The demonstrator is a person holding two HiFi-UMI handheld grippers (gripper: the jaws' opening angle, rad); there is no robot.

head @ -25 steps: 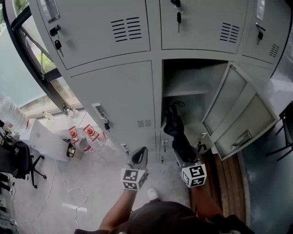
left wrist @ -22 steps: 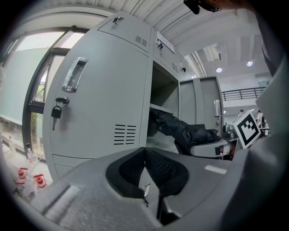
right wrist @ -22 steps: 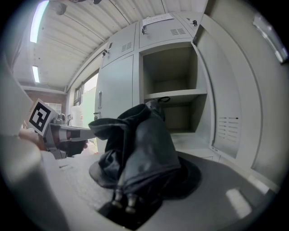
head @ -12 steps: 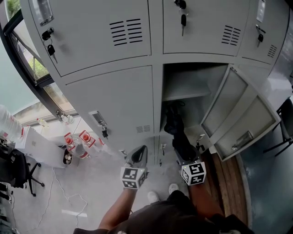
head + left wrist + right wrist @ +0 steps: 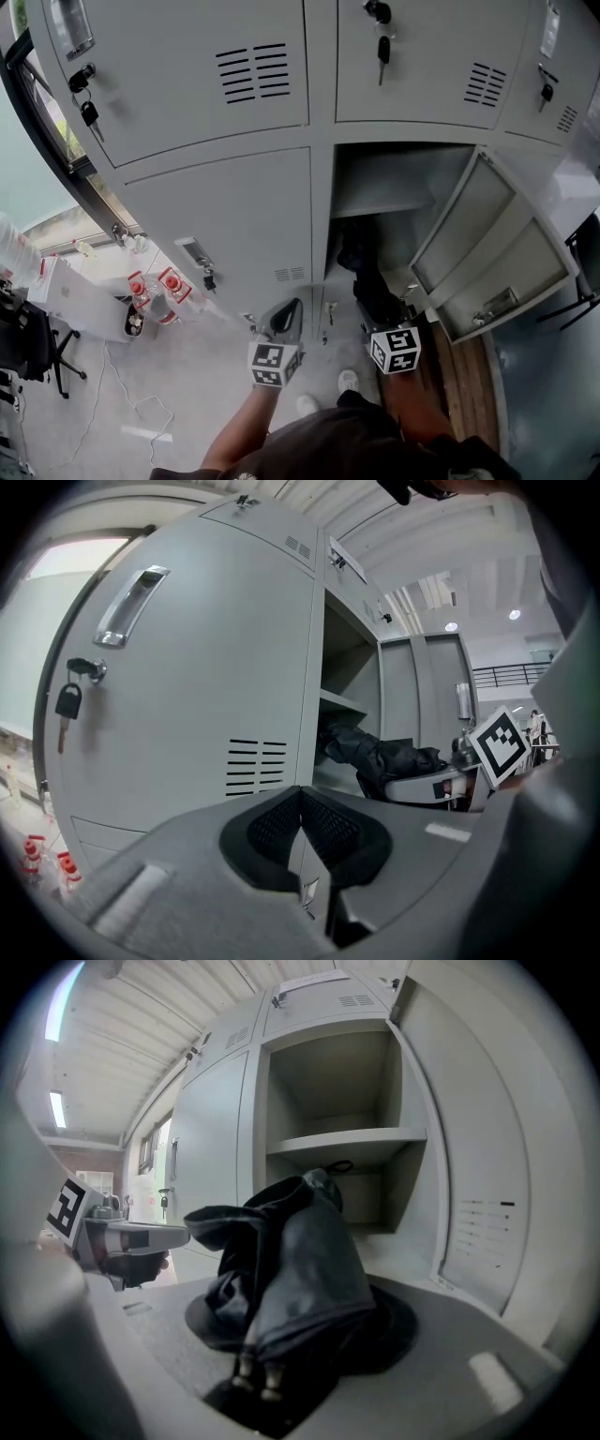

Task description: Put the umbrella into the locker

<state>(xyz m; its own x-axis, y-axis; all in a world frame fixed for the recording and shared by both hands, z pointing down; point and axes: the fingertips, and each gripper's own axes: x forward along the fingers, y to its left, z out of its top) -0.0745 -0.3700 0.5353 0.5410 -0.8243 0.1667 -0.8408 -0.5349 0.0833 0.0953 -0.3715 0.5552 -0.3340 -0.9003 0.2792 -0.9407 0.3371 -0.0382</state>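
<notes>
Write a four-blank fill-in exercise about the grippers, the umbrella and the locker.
1. The right gripper is shut on a folded umbrella coloured ____.
2. The left gripper has its fingers together and holds ____.
3. The locker ahead of the umbrella has its door standing ____.
4. Inside it, one ____ splits the space into upper and lower parts.
Missing words: black; nothing; open; shelf.

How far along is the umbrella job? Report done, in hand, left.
Done: the locker door stands open, and the right tool is clamped on the folded umbrella. In hand: the umbrella's far end is at the open compartment, below its shelf. Left: push it fully in and let go. The left tool is shut and empty.
</notes>
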